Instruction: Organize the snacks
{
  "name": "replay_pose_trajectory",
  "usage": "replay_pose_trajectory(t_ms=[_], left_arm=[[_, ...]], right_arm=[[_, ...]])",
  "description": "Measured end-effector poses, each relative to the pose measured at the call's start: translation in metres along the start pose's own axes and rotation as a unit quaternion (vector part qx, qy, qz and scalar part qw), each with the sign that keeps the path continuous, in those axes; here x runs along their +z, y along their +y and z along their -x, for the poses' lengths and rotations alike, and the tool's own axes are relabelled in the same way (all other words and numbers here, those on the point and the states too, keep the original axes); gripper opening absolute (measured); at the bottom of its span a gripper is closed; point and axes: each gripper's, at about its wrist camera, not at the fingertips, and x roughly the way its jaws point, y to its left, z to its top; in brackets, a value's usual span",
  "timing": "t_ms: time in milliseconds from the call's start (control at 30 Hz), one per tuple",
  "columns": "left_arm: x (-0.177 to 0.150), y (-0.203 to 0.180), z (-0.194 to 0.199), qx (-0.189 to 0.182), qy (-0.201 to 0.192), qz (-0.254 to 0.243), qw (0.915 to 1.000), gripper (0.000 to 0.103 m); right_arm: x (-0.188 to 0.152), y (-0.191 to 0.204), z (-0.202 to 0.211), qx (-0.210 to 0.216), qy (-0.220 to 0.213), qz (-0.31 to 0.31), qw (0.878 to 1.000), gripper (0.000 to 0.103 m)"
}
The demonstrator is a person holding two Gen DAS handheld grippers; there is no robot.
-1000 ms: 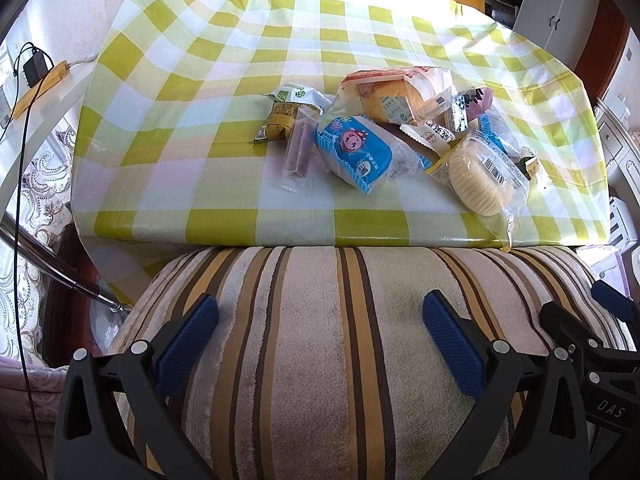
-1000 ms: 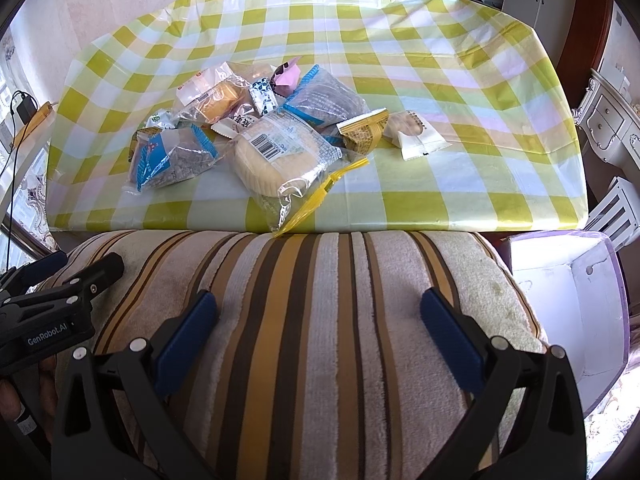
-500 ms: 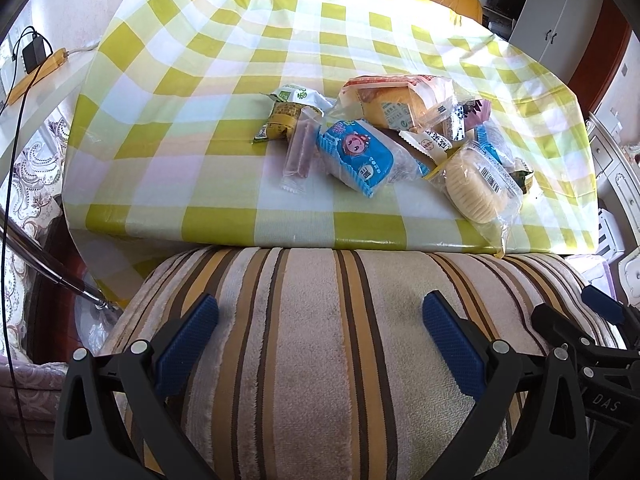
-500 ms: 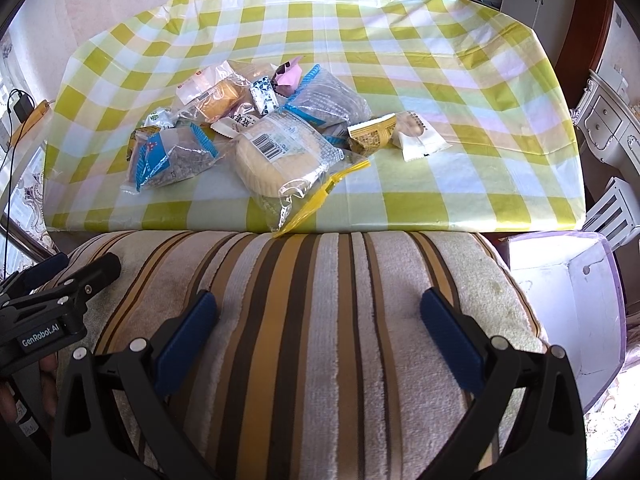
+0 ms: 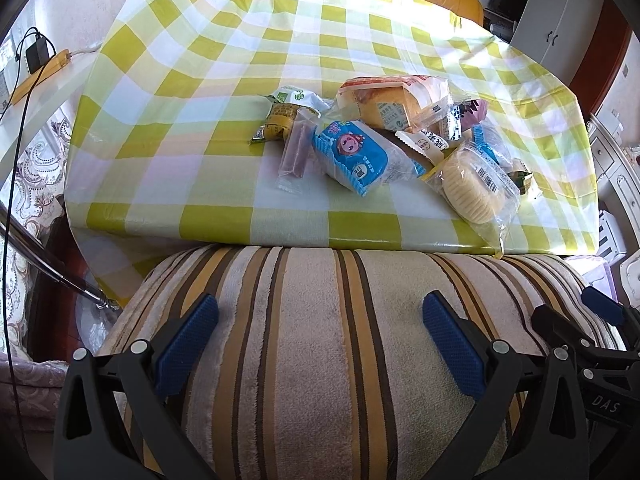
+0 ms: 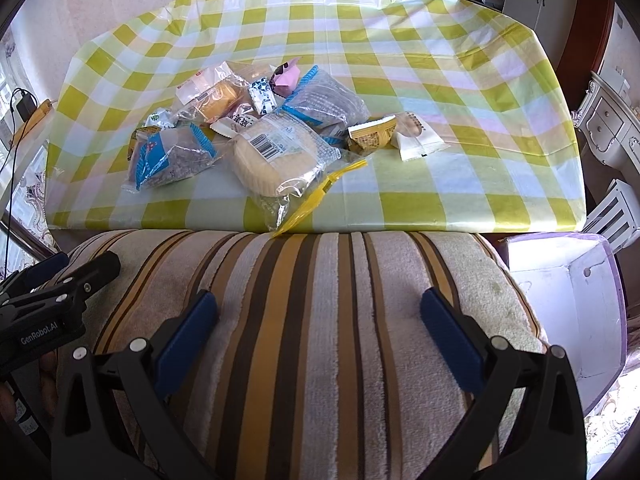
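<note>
A table covered by a yellow-and-white checked cloth [image 5: 192, 128] is seen ahead in both wrist views, and a heap of wrapped snacks [image 6: 256, 132] is piled on it toward the near edge. In the heap, a round pale cake in clear wrap [image 6: 276, 154] overhangs the near edge slightly, a blue cartoon-printed packet [image 5: 354, 156] lies beside it, and a bagged loaf [image 5: 384, 100] lies behind. Two small packets, a brown one [image 6: 372, 134] and a white one [image 6: 416, 136], are set just apart on the heap's right side. Between the grippers and the table, a striped plush cushion [image 6: 320, 320] fills the foreground. A white box with a purple rim [image 6: 568, 304] is seen low at the right of the cushion, below the table's corner. The left gripper [image 5: 320, 328] and the right gripper [image 6: 320, 324] are both held wide apart above the cushion, with nothing between their blue pads [image 6: 188, 332].
</note>
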Motion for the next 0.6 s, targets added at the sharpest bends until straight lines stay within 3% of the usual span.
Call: replay_pose_trajectory(t_ms=[367,500,600], left_arm=[[-0.0036,-0.0046,0.0049,0.029,-0.011,-0.016,0.9994,0.099],[-0.0038,-0.0057,0.0048,0.036,-0.011,-0.019,0.9991,0.099],[-0.0038,-0.0056,0.0053,0.036,-0.013,-0.018,0.9991,0.099]], right_arm=[[0.0,-0.0026,0.0006,0.0,-0.004,0.001,1.0,0.102],[0.0035,0.0056,-0.0059,-0.022,0.0,0.008,1.0,0.102],[0.0026,0.0008,-0.008,-0.006,0.0,-0.001,1.0,0.102]])
